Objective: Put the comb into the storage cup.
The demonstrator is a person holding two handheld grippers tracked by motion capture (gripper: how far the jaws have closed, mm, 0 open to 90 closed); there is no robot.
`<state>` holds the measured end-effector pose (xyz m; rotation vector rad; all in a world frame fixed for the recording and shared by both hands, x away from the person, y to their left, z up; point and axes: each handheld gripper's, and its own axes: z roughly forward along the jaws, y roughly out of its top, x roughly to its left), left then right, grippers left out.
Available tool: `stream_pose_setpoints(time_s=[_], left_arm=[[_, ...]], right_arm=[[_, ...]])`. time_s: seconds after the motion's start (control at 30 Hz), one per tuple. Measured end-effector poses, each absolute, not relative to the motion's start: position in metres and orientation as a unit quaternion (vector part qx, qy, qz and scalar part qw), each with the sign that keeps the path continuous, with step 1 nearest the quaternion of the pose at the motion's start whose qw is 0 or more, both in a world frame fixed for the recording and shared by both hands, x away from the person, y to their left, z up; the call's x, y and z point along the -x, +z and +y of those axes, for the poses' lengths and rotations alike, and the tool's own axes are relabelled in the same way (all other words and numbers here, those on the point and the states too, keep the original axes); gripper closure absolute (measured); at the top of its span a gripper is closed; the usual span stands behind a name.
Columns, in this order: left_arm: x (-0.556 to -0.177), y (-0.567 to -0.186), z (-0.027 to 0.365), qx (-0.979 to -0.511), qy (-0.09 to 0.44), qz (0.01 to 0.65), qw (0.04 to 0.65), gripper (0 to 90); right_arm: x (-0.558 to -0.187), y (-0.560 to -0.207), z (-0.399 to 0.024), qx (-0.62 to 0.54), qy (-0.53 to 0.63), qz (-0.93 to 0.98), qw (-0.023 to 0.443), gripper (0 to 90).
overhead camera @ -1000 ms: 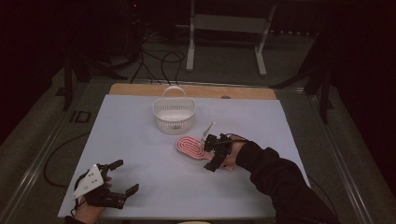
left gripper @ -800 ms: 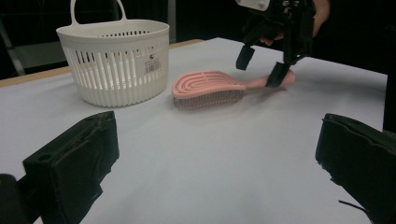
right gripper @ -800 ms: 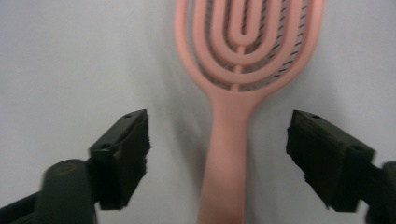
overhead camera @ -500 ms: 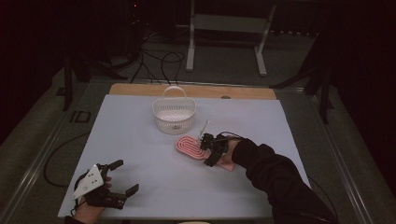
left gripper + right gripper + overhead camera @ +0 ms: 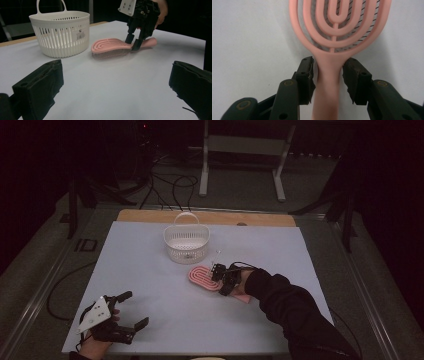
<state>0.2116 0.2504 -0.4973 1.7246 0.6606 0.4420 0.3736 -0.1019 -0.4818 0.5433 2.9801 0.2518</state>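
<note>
Since a second ago the right gripper (image 5: 223,280) has settled lower over the pink hairbrush (image 5: 205,278), and its jaws have just been closing around the neck where handle meets head. In the right gripper view the left pad sits against the neck while a thin gap shows at the right pad, so the brush (image 5: 329,75) lies between narrowed jaws, not yet pinched. It rests bristles down on the bench (image 5: 150,270), just right of centre, near the white basket (image 5: 186,243) but apart from it. The left gripper (image 5: 120,317) hovers at the near left corner, jaws spread wide and empty. The bench is covered in pale sheet with a wooden strip along its far edge; beyond it the room is dark, with cables on the floor and a metal stand (image 5: 242,155). One brush, one basket, two grippers.
</note>
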Motion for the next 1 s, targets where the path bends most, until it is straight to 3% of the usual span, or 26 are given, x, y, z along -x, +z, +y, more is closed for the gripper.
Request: stream_pose_setpoints(time_s=[0.3, 1.0], left_arm=[[-0.211, -0.497, 0.251, -0.738, 0.191, 0.282, 0.583, 0.3], [-0.212, -0.498, 0.25, -0.74, 0.188, 0.283, 0.58, 0.3]], right_arm=[[-0.372, -0.49, -0.106, -0.193, 0.094, 0.975, 0.055, 66.2], [-0.368, -0.493, -0.113, -0.199, 0.124, 0.97, 0.059, 69.8]])
